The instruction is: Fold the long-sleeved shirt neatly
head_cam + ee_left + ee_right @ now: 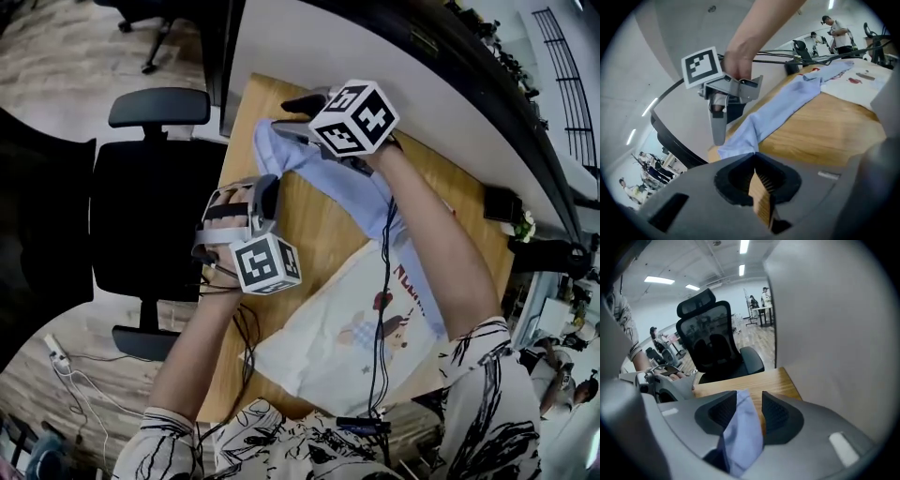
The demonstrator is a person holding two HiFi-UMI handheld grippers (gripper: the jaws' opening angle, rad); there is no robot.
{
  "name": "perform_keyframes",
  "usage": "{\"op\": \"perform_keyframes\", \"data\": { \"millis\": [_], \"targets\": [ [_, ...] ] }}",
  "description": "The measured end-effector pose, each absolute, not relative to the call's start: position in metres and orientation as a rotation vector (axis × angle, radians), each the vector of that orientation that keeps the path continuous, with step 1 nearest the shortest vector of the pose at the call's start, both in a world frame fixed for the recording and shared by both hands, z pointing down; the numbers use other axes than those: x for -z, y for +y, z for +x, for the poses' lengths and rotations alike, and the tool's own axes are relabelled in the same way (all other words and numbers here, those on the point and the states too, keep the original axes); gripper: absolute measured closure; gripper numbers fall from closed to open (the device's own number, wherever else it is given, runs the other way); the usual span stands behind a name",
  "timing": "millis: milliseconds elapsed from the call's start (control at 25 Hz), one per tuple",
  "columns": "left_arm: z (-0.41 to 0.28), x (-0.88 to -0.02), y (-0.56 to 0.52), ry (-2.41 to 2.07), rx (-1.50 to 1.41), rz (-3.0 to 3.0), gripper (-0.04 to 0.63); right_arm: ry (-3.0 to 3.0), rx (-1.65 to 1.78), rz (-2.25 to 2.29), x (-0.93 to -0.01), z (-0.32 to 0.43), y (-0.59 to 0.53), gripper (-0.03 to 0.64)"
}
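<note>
**A:** Where is the shirt (pixel 337 342) lying?

**B:** Closest in. Its pale body, with a printed picture on the front, is spread flat on the wooden counter (pixel 309 234) by the near edge. Black cables (pixel 380 309) trail across it. One light blue sleeve (pixel 364 192) runs away from the body, slanting over the wood toward the far corner.

**A:** And the left gripper (pixel 754 159)?

**B:** It sits a little further out, at the counter's left edge, close to the end of that sleeve. Its jaws are clenched together. In the left gripper view the tip of the blue cloth lies right at the jaw tips. I cannot tell whether any cloth is nipped there.

**A:** What about the right gripper (pixel 750 401)?

**B:** It is further off again, reaching to the sleeve's far end and pointing downward. Its jaws stand apart with a fold of the blue cloth rising between them. The cloth leans against one jaw, and a strip of bare wood shows between it and the other. So the sleeve is between the jaws but not pinched.

**A:** Anything past that?

**B:** A black office chair (pixel 150 211) stands off the counter's left side. A pale wall (pixel 309 47) runs along the far edge.
</note>
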State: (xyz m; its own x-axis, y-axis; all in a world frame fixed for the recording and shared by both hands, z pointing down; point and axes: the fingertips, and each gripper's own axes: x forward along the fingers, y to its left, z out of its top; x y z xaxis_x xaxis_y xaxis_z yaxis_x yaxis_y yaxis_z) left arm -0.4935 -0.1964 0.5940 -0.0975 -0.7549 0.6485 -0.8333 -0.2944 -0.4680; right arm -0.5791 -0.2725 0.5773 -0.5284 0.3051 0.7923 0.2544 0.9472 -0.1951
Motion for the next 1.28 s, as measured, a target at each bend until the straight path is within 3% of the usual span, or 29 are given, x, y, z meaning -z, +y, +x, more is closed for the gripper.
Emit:
{"op": "perform_keyframes", "data": {
  "millis": [160,240,520,680,1280],
  "targets": [
    [-0.489,-0.6,-0.199,-1.77,-1.402,2.042,0.581,-2.024,0.067,-0.445,-0.595,-0.584,-0.253,0.442],
    [-0.487,-0.601,-0.199,-1.767,-1.422,2.039,0.581,-2.002,0.063,-0.41,-0.6,-0.583,-0.256,0.594],
    [-0.499,-0.553,-0.202,-1.914,-1.166,1.993,0.581,-2.17,0.01,-0.311,-0.544,-0.568,-0.27,0.597],
    [-0.482,-0.503,-0.217,-1.977,-1.238,2.065,0.581,-2.297,-0.013,-0.18,-0.492,-0.537,-0.289,0.597],
    [-0.255,-0.374,-0.224,-1.938,-1.371,2.285,0.581,-2.486,0.053,0.124,-0.365,-0.28,-0.325,0.597]
  ]
}}
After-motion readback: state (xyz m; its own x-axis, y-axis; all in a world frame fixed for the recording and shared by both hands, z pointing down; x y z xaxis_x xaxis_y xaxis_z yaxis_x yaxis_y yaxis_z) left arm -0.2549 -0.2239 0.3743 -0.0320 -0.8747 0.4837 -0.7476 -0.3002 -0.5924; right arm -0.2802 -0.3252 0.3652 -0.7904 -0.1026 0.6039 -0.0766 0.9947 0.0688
